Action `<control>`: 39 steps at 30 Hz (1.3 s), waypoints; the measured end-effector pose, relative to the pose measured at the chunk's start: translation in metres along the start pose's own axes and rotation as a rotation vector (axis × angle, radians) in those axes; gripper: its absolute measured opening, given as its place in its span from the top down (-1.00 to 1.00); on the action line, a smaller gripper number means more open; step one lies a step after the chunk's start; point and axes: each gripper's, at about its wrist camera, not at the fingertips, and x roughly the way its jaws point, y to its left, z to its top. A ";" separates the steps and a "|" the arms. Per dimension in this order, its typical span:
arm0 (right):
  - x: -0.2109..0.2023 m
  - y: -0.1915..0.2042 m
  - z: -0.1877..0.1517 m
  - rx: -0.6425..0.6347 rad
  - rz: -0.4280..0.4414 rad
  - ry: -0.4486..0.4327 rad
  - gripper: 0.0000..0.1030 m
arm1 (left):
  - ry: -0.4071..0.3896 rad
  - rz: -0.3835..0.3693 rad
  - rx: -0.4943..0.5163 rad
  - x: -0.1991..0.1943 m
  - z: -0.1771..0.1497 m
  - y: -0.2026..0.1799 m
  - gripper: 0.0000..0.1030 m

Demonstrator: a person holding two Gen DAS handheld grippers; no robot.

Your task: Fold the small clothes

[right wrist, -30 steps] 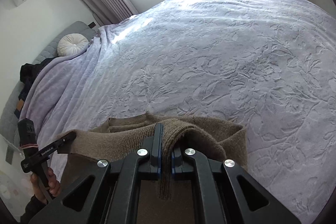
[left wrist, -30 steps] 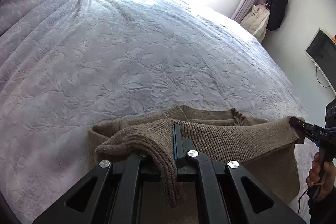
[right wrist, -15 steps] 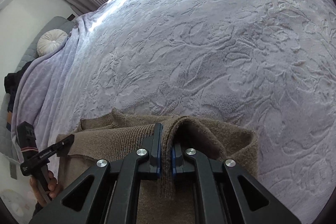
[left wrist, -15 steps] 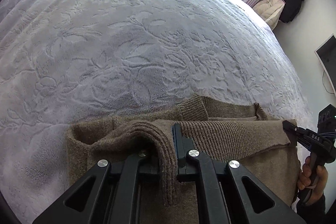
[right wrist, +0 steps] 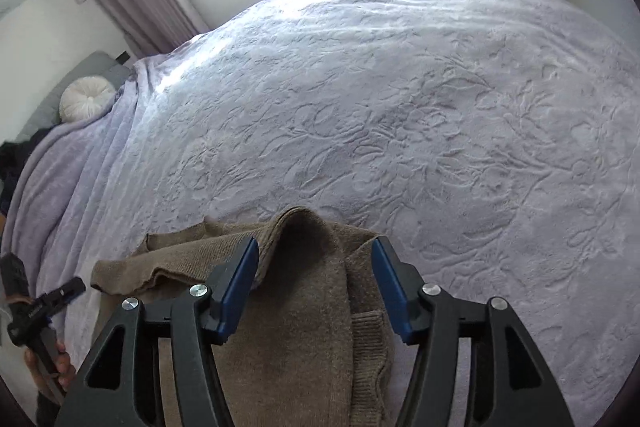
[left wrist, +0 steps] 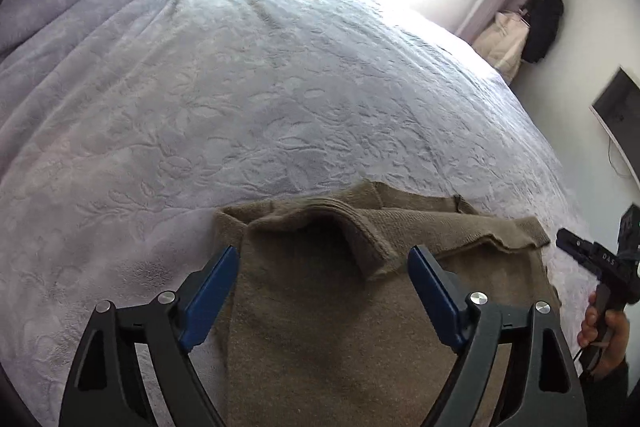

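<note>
A brown knit sweater (left wrist: 360, 307) lies folded on the lavender bedspread (left wrist: 280, 87), its far edge doubled over in a raised ridge. My left gripper (left wrist: 324, 263) is open, its blue pads either side of the sweater's left end, holding nothing. My right gripper (right wrist: 316, 267) is open over the sweater's (right wrist: 304, 327) right end, where a fold stands up between the pads. The right gripper also shows at the right edge of the left wrist view (left wrist: 592, 255), and the left one at the left edge of the right wrist view (right wrist: 44, 303).
The bedspread (right wrist: 400, 107) stretches far ahead to a window wall. A round white cushion (right wrist: 86, 99) lies at the headboard end. Coats (left wrist: 536, 23) hang by the far wall, and a dark screen (left wrist: 618, 107) is mounted on the right.
Both grippers have opened and let go of the sweater's folded edge, which now rests on the rest of the sweater. Both have drawn back and tilted up.
</note>
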 end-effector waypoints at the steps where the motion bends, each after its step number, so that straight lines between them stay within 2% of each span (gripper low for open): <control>1: -0.002 0.012 -0.004 -0.074 -0.017 0.007 -0.21 | 0.001 0.015 0.076 -0.001 -0.006 -0.013 -0.70; 4: 0.003 0.050 -0.024 -0.339 -0.131 0.038 -0.21 | 0.053 0.056 0.309 0.015 -0.023 -0.048 -0.70; 6: 0.017 0.065 -0.034 -0.469 -0.169 0.094 -0.21 | 0.107 0.046 0.379 0.035 -0.026 -0.064 -0.70; 7: 0.026 0.070 -0.036 -0.491 -0.154 0.120 -0.21 | 0.118 0.063 0.393 0.047 -0.022 -0.071 -0.70; 10: 0.049 0.076 -0.031 -0.499 -0.123 0.147 -0.21 | 0.085 0.133 0.345 0.065 0.001 -0.074 -0.70; 12: 0.064 0.080 -0.020 -0.500 -0.177 0.120 -0.21 | 0.071 0.154 0.231 0.074 0.024 -0.058 -0.70; 13: 0.072 0.078 -0.013 -0.487 -0.203 0.109 -0.21 | 0.077 0.155 0.137 0.082 0.037 -0.043 -0.70; 16: 0.091 0.063 0.010 -0.375 -0.228 0.118 -0.21 | 0.107 0.102 -0.064 0.096 0.053 -0.005 -0.70; 19: 0.091 0.050 0.024 -0.281 -0.239 0.093 -0.21 | 0.051 0.073 -0.148 0.087 0.057 0.011 -0.70; 21: 0.083 0.046 0.027 -0.249 -0.212 0.074 -0.21 | 0.031 0.095 -0.131 0.078 0.054 0.009 -0.70; 24: 0.071 0.047 0.023 -0.256 -0.182 0.073 -0.21 | 0.015 0.086 -0.046 0.061 0.043 -0.005 -0.70; 28: 0.070 0.072 0.014 -0.315 -0.141 0.092 -0.22 | -0.041 0.101 0.044 0.043 0.039 -0.022 -0.70; 30: 0.076 0.092 0.008 -0.347 -0.129 0.110 -0.26 | 0.002 0.082 0.033 0.054 0.042 -0.023 -0.70; 32: 0.089 0.112 0.002 -0.386 -0.113 0.139 -0.29 | 0.110 0.078 0.042 0.080 0.043 -0.029 -0.70; 34: 0.107 0.122 -0.005 -0.414 -0.131 0.198 -0.29 | 0.172 0.195 0.063 0.103 0.040 -0.026 -0.70; 35: 0.112 0.119 -0.008 -0.409 -0.147 0.218 -0.29 | 0.192 0.221 0.068 0.110 0.036 -0.021 -0.70; 39: 0.106 0.084 -0.009 -0.340 -0.150 0.220 -0.27 | 0.154 0.225 0.086 0.090 0.023 -0.011 -0.70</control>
